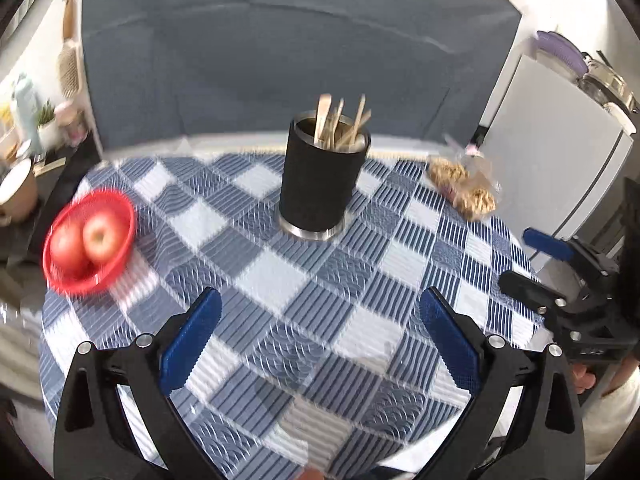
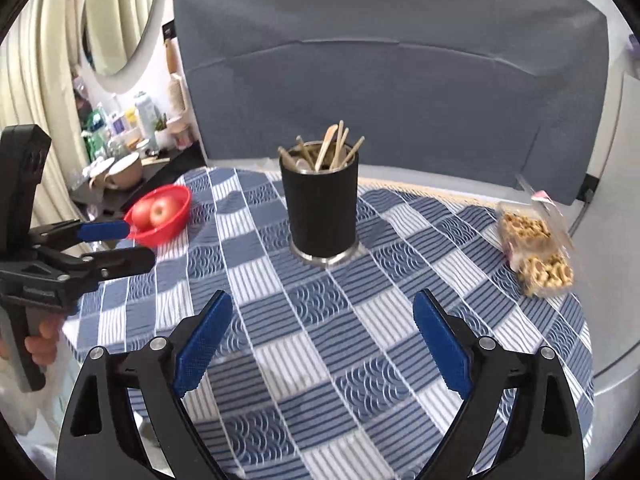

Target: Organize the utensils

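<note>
Checked table [image 2: 320, 344] | cup [image 2: 323, 208] stands far, keeping sticks [image 2: 332, 150] upright | your left gripper [image 1: 320, 332], right gripper [image 2: 322, 332]: tongs apart, holding nothing.

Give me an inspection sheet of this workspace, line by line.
Surface: round table under a blue and white checked tablecloth.
Job's things: black holder stands upright mid-table, wooden utensils standing in it; none seen lying on the cloth.
Clutter: red bowl with two apples near the table's left edge; clear snack box near its right edge.
Grippers: left gripper open, empty, above the cloth; right gripper open, empty.
Cables: nothing seen.
Surroundings: grey sofa back behind the table; crowded shelf at left; white fridge at right.
</note>
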### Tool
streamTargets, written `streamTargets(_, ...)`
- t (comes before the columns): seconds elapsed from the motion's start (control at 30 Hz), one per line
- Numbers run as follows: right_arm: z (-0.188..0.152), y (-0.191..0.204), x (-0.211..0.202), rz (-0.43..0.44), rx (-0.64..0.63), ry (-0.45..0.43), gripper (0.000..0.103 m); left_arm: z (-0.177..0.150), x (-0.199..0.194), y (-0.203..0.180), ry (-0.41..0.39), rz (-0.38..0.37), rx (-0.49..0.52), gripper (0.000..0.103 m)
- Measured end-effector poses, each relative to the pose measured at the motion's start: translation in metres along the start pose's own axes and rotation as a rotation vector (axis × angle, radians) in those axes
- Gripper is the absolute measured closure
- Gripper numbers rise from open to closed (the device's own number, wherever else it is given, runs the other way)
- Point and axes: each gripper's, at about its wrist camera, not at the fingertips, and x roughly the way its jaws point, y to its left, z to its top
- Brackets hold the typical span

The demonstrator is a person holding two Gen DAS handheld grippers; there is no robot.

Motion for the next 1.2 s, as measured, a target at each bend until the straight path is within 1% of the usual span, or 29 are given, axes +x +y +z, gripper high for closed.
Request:
streamTargets(0.1, -0.014, 0.003, -0.013, 0.002, 0.018, 0.007, 0.015, -0.018, 0.001, -0.007, 0.023, -0.005, -0.008, 0.006)
streamTargets(0.13, -0.019, 0.004, -0.017, 0.000, 0.020, 0.009, 0.014, -0.027, 0.000, -0.014, 0.034, 0.010, 0.011, 0.006)
streamTargets(0.23, -0.036, 0.007, -0.028, -0.004, 0.027, 0.020, 0.012, -0.047, -0.002, -0.028, 0.050, 0.020, 0.050, 0.006)
streamTargets(0.33, -0.052, 0.007, -0.039, -0.006, 0.041, 0.022, 0.012, -0.064, -0.009, -0.037, 0.048, 0.024, 0.033, 0.006)
streamTargets(0.4, -0.062, 0.006, -0.045, -0.002, 0.063, 0.026, 0.011, -0.069, -0.014, -0.041, 0.039, 0.036, 0.021, 0.006)
streamTargets(0.47, -0.068, 0.005, -0.049, -0.016, 0.076, 0.026, 0.011, -0.073, -0.019, -0.044, 0.027, 0.054, 0.011, 0.006)
streamTargets(0.5, -0.072, 0.005, -0.051, -0.029, 0.080, 0.030, 0.011, -0.075, -0.020, -0.045, 0.034, 0.053, -0.004, 0.006)
streamTargets(0.57, -0.075, 0.005, -0.053, -0.036, 0.089, 0.032, 0.011, -0.077, -0.021, -0.048, 0.036, 0.055, 0.002, 0.006)
streamTargets(0.6, -0.079, 0.005, -0.054, -0.045, 0.095, 0.030, 0.011, -0.077, -0.023, -0.049, 0.028, 0.076, 0.010, 0.006)
streamTargets(0.63, -0.080, 0.005, -0.054, -0.043, 0.098, 0.031, 0.011, -0.076, -0.025, -0.049, 0.015, 0.100, 0.018, 0.006)
streamTargets(0.67, -0.082, 0.004, -0.054, -0.037, 0.105, 0.035, 0.011, -0.075, -0.028, -0.049, 0.002, 0.108, 0.021, 0.006)
streamTargets(0.77, -0.085, 0.004, -0.054, -0.018, 0.125, 0.029, 0.011, -0.075, -0.029, -0.050, -0.004, 0.111, 0.026, 0.006)
streamTargets(0.83, -0.086, 0.004, -0.055, -0.016, 0.139, 0.028, 0.011, -0.076, -0.029, -0.051, -0.007, 0.132, 0.038, 0.006)
streamTargets(0.93, -0.089, 0.008, -0.055, -0.015, 0.147, 0.023, 0.011, -0.077, -0.029, -0.055, -0.011, 0.128, 0.065, 0.006)
streamTargets(1.07, -0.089, 0.013, -0.058, -0.026, 0.133, 0.013, 0.011, -0.078, -0.024, -0.060, 0.016, 0.099, 0.093, 0.006)
streamTargets(1.2, -0.090, 0.014, -0.060, -0.024, 0.133, 0.010, 0.011, -0.080, -0.024, -0.070, 0.007, 0.111, 0.146, 0.006)
